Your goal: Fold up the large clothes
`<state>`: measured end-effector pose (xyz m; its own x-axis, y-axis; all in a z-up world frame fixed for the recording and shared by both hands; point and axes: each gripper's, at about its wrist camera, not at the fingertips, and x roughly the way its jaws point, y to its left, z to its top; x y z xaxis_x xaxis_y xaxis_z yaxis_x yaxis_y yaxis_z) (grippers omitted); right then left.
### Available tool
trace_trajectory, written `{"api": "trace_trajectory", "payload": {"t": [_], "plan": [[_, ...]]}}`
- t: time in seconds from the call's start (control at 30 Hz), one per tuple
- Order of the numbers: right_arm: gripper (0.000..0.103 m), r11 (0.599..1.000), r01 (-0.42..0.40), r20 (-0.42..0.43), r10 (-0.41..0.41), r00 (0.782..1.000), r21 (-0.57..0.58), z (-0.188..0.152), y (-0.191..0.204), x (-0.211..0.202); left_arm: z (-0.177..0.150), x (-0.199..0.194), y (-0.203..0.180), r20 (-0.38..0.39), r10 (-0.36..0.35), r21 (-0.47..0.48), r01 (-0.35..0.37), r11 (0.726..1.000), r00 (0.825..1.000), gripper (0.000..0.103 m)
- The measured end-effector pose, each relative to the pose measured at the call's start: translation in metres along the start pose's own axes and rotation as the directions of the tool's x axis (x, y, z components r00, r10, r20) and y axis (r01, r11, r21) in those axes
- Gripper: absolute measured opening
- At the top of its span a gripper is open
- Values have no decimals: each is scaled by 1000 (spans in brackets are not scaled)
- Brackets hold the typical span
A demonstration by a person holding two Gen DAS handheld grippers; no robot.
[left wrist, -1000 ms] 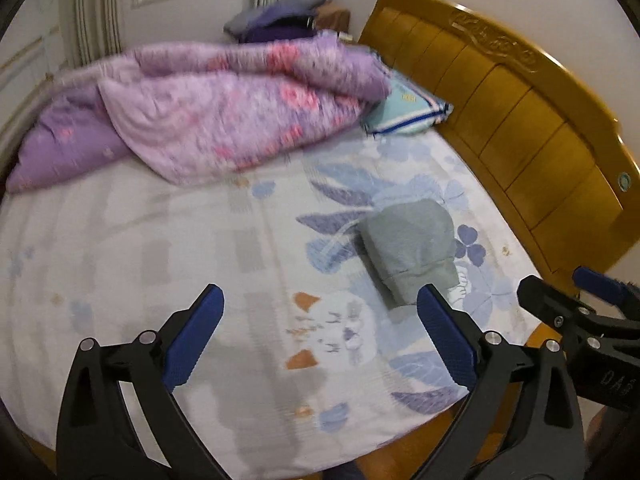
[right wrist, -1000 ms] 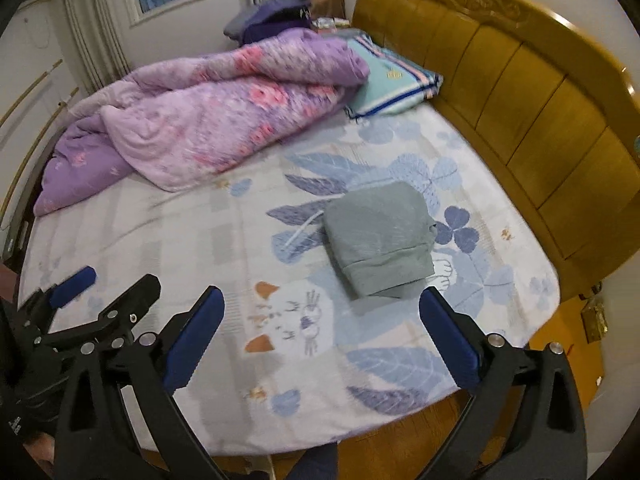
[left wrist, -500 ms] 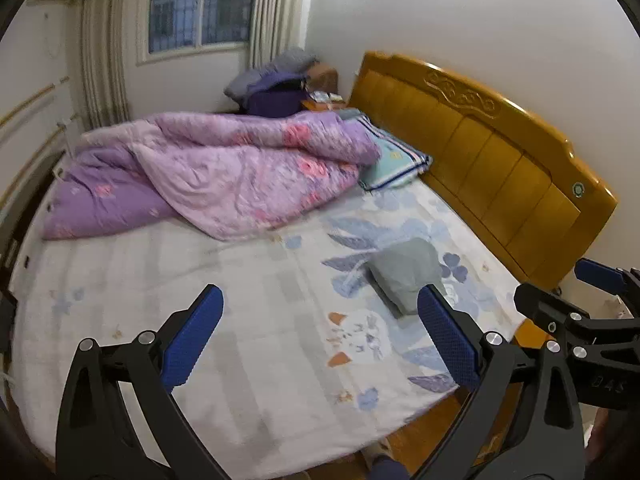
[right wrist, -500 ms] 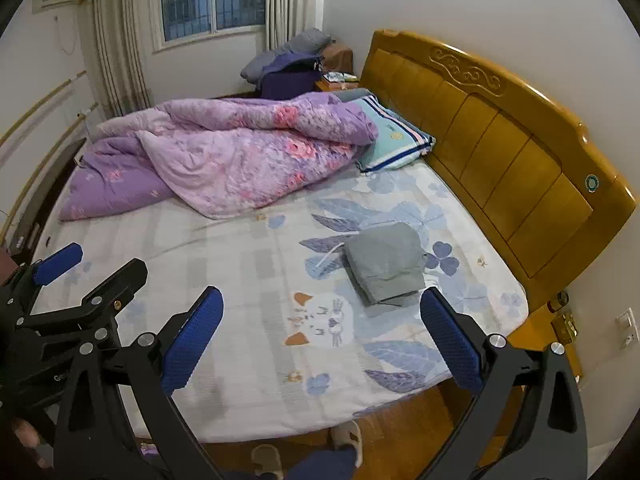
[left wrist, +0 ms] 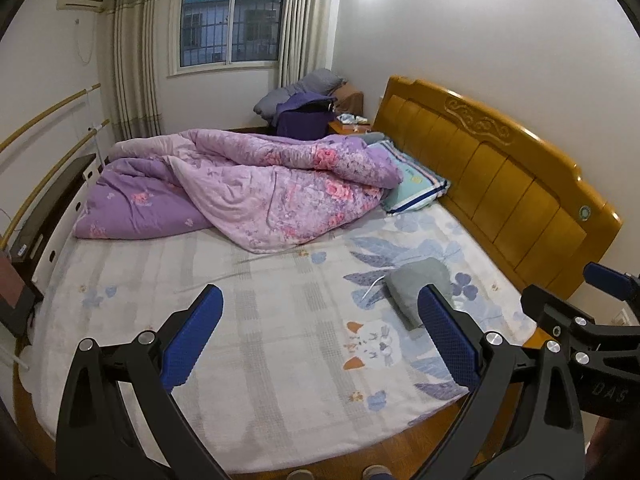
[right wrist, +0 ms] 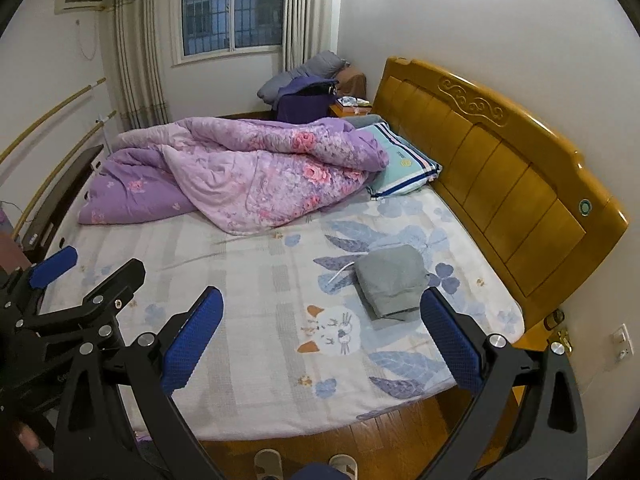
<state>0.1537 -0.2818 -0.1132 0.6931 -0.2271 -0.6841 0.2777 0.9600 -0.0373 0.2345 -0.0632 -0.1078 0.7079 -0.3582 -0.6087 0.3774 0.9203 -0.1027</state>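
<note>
A grey garment [right wrist: 390, 280] lies folded into a compact bundle on the bed's patterned sheet [right wrist: 256, 320], near the wooden headboard; a white drawstring pokes out at its left. It also shows in the left wrist view [left wrist: 416, 286], partly behind my right-hand finger pad. My left gripper [left wrist: 318, 338] is open and empty, held back from the bed's near edge. My right gripper [right wrist: 320, 338] is open and empty too, beside the left one. Each gripper shows at the edge of the other's view.
A crumpled purple floral quilt [right wrist: 248, 172] covers the far half of the bed. A striped teal pillow [right wrist: 404, 164] lies against the wooden headboard [right wrist: 500, 160]. Dark bags and cushions [right wrist: 308, 92] sit in the far corner. Wooden floor and slippers [right wrist: 304, 460] lie below me.
Both grippers have pulled back and up from the bed, so the whole bed and room now show. The folded grey garment has stayed in place. Both jaws have stayed open.
</note>
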Motion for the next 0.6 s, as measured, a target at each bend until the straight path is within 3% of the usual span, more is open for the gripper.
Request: {"api": "trace_trajectory", "payload": {"t": [0.33, 0.6], "plan": [[95, 1000, 7, 38, -6, 999, -23, 1, -5, -18, 6, -23, -6, 68, 8, 1, -8, 1000, 998, 98], [95, 1000, 10, 58, -8, 998, -21, 0, -6, -25, 8, -25, -8, 79, 7, 2, -7, 1000, 997, 98]]}}
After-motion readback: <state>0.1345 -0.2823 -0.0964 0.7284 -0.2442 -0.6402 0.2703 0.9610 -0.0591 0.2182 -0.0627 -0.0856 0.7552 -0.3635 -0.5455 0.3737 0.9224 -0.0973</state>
